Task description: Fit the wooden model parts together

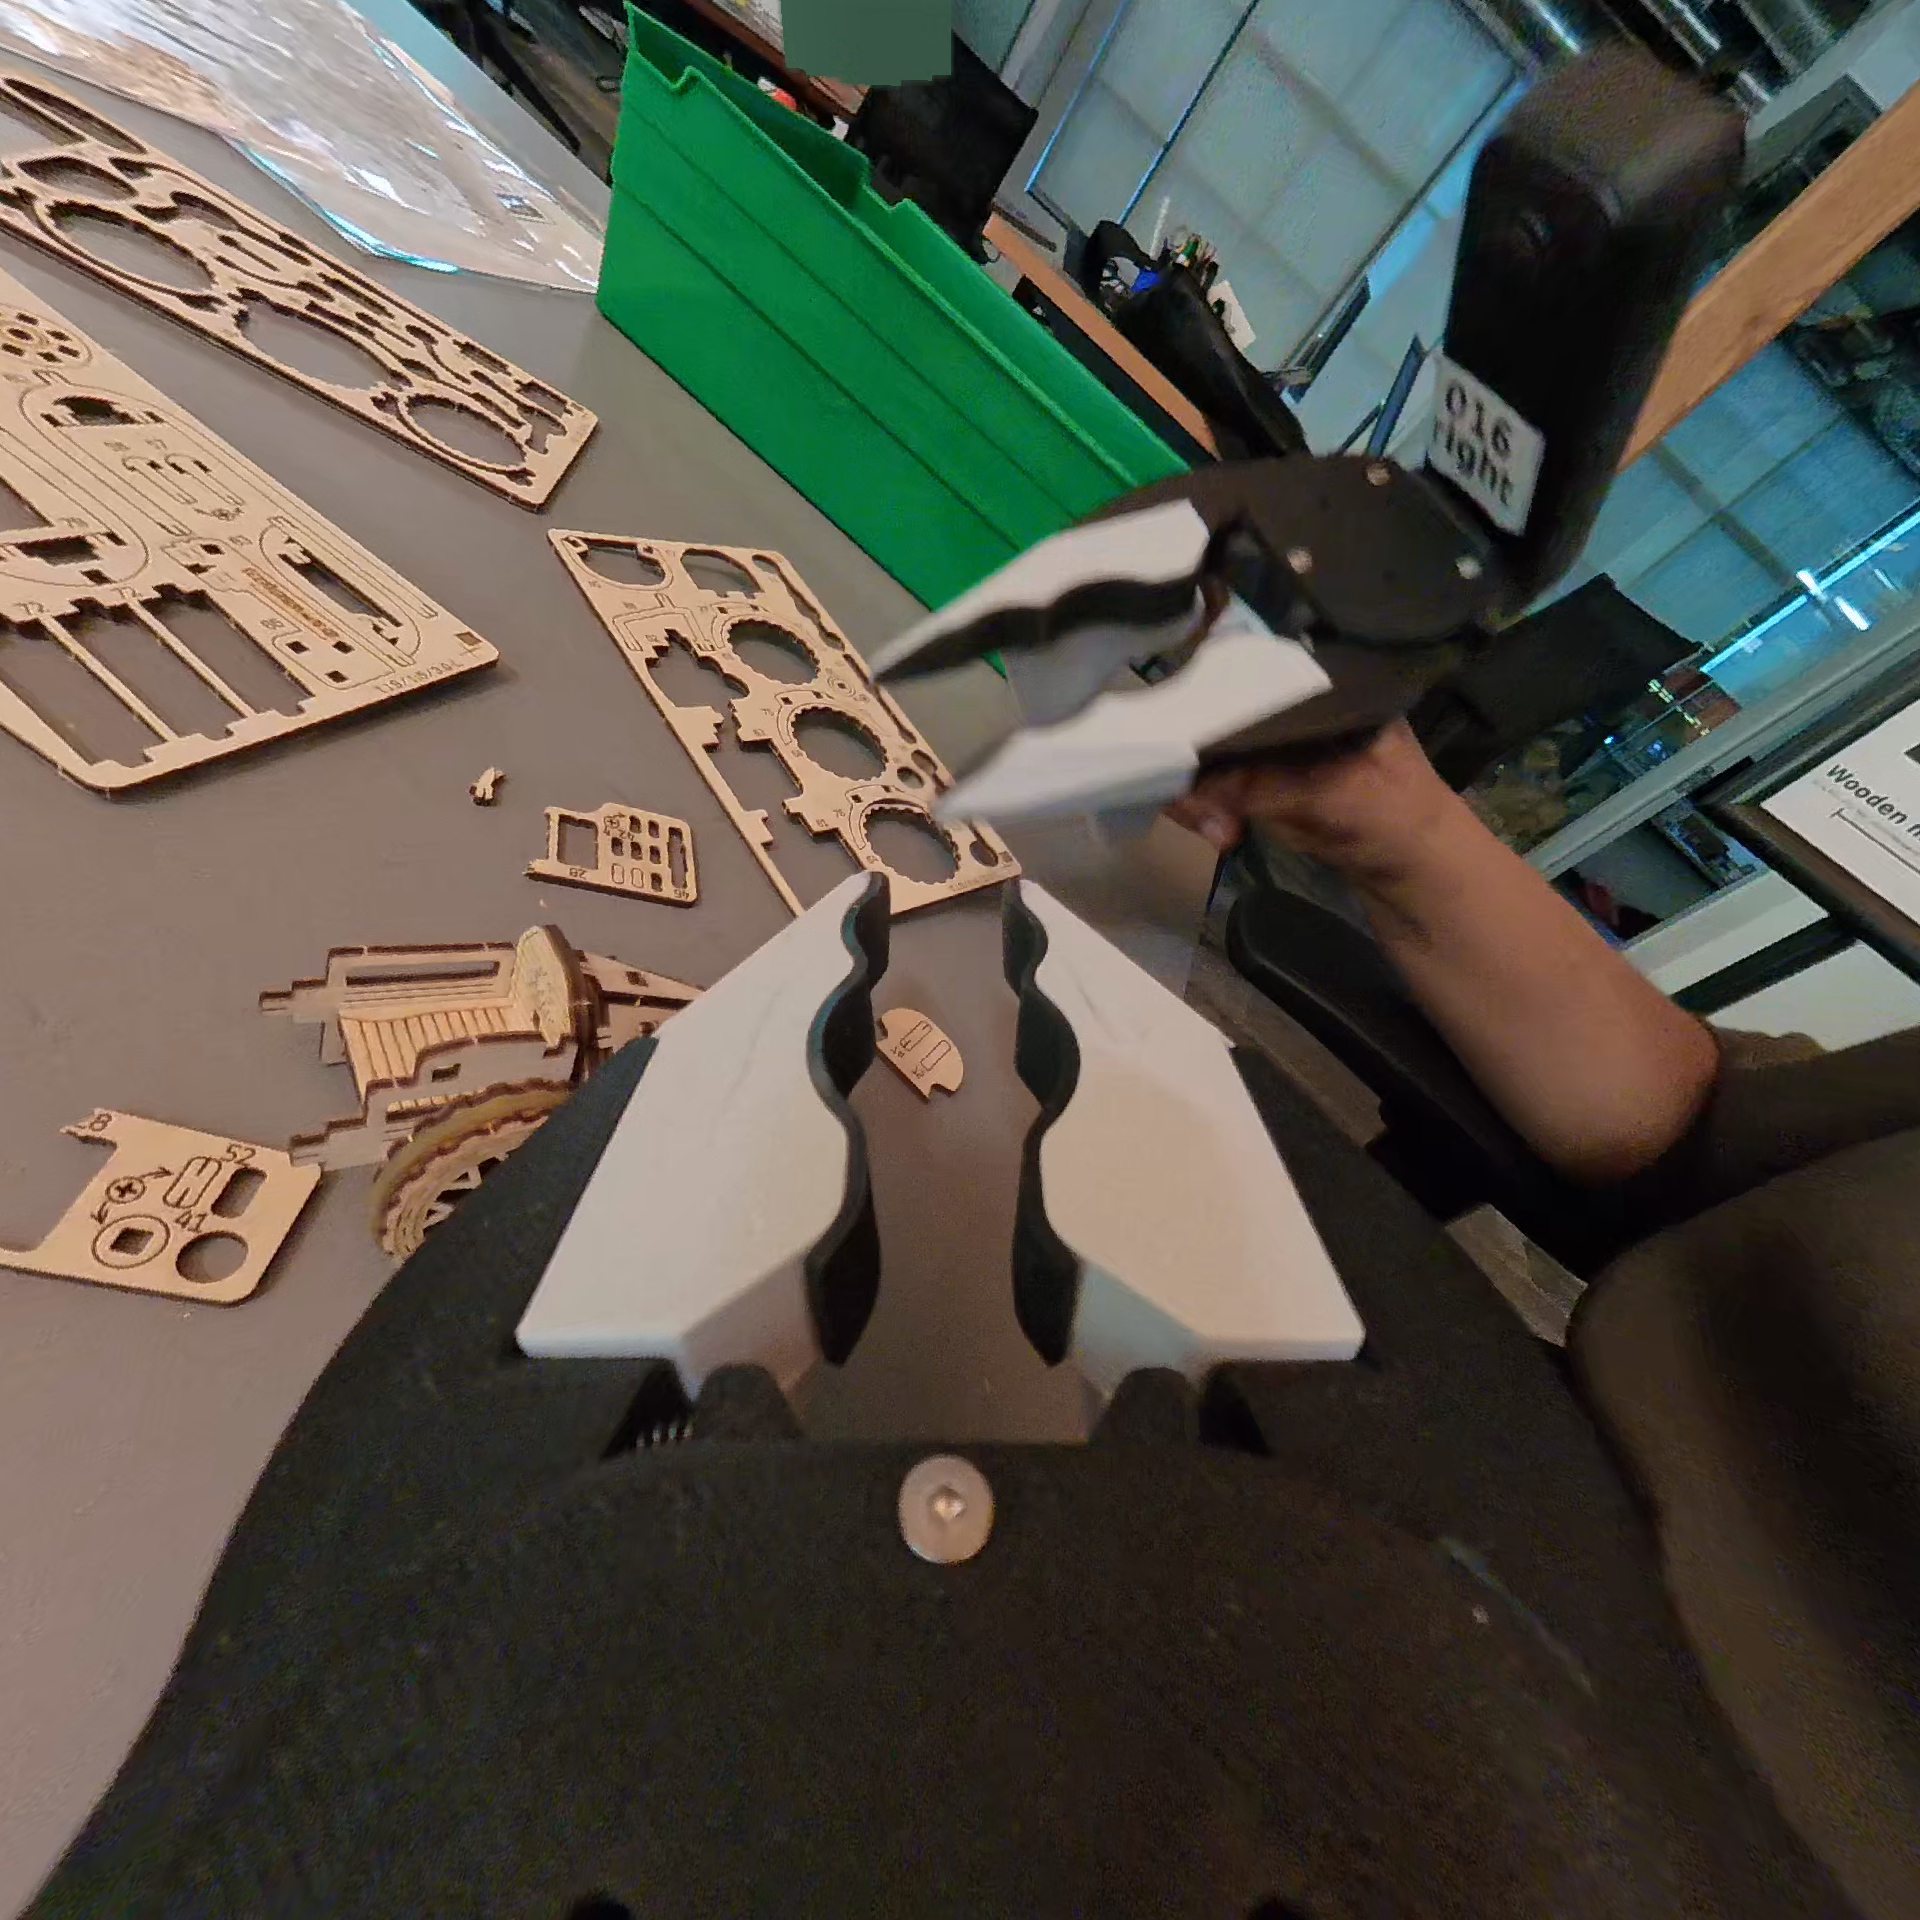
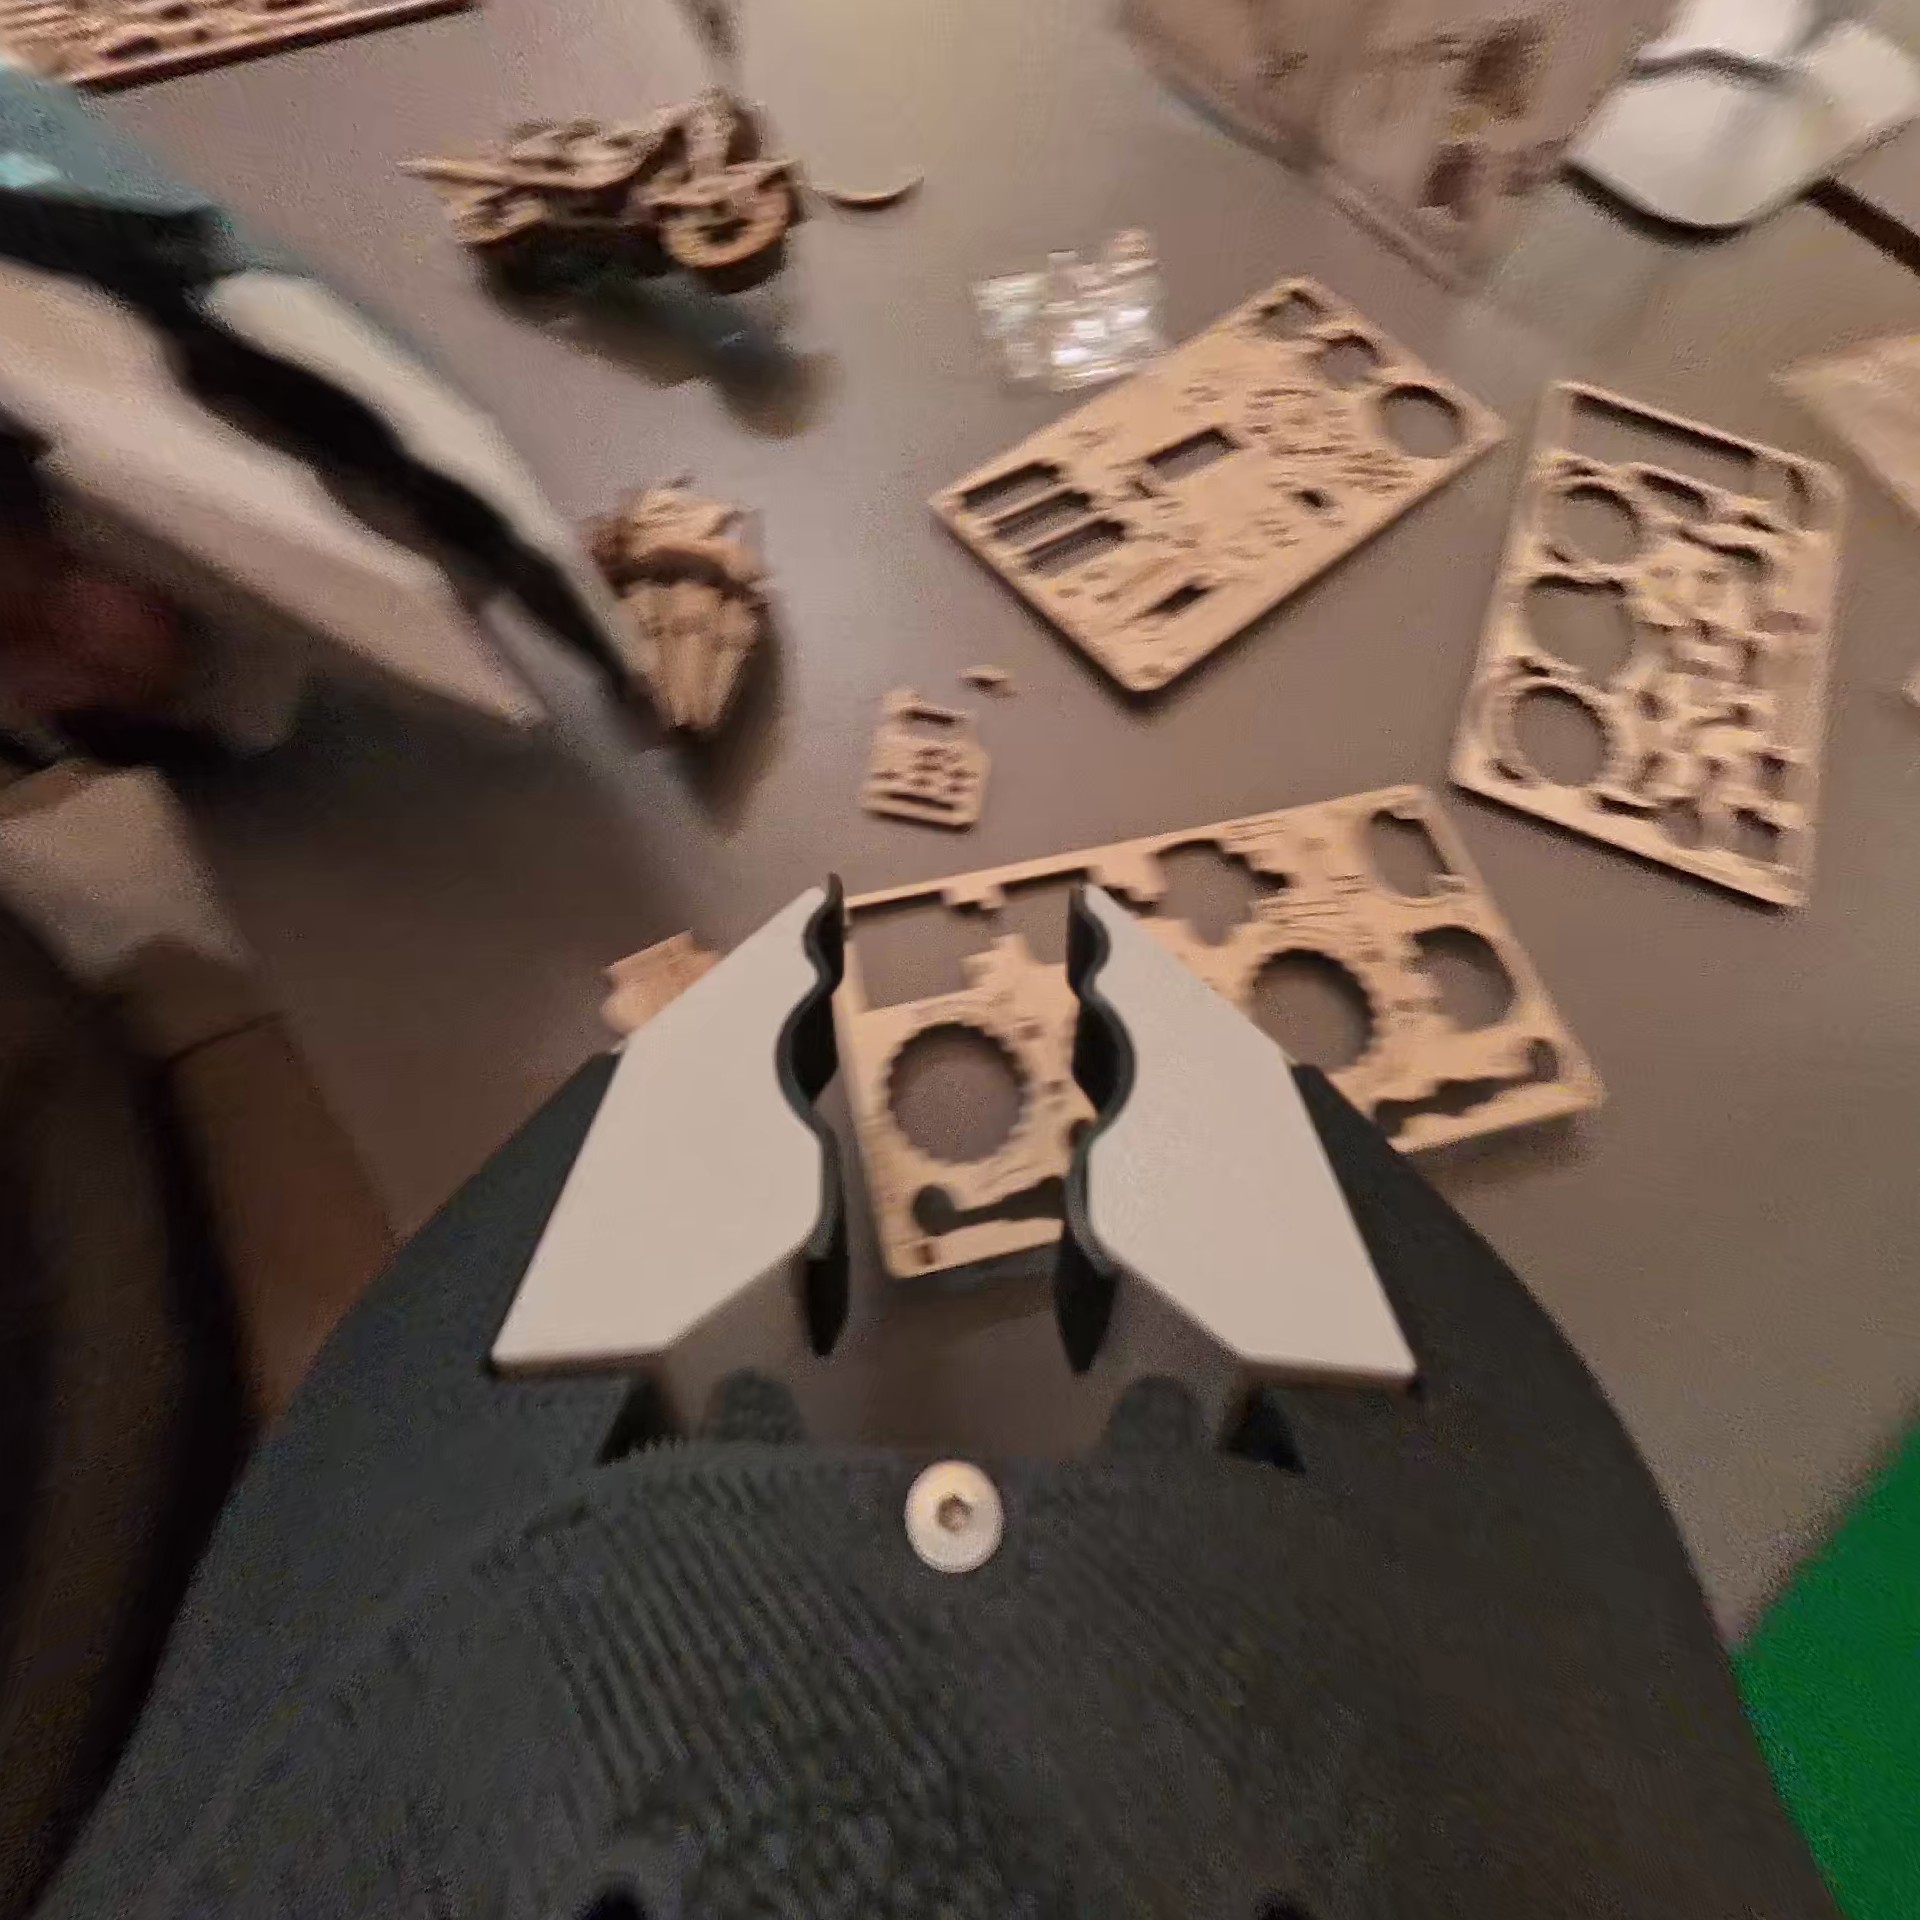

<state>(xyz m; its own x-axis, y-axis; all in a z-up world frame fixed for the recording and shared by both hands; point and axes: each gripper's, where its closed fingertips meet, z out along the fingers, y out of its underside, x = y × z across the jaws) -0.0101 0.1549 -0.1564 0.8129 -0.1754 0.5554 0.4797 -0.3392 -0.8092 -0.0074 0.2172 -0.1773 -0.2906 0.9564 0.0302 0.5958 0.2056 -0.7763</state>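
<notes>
The half-built wooden model lies on its side on the grey table, its long axis running across the left wrist view, stepped nose to the left, spoked wheel near the left gripper. It is pale laser-cut ply with slatted sides. A small rounded piece lies between that gripper's spread, empty fingers. The right gripper hangs above a punched-out sheet, its fingers also apart, holding nothing. A green bin stands behind.
</notes>
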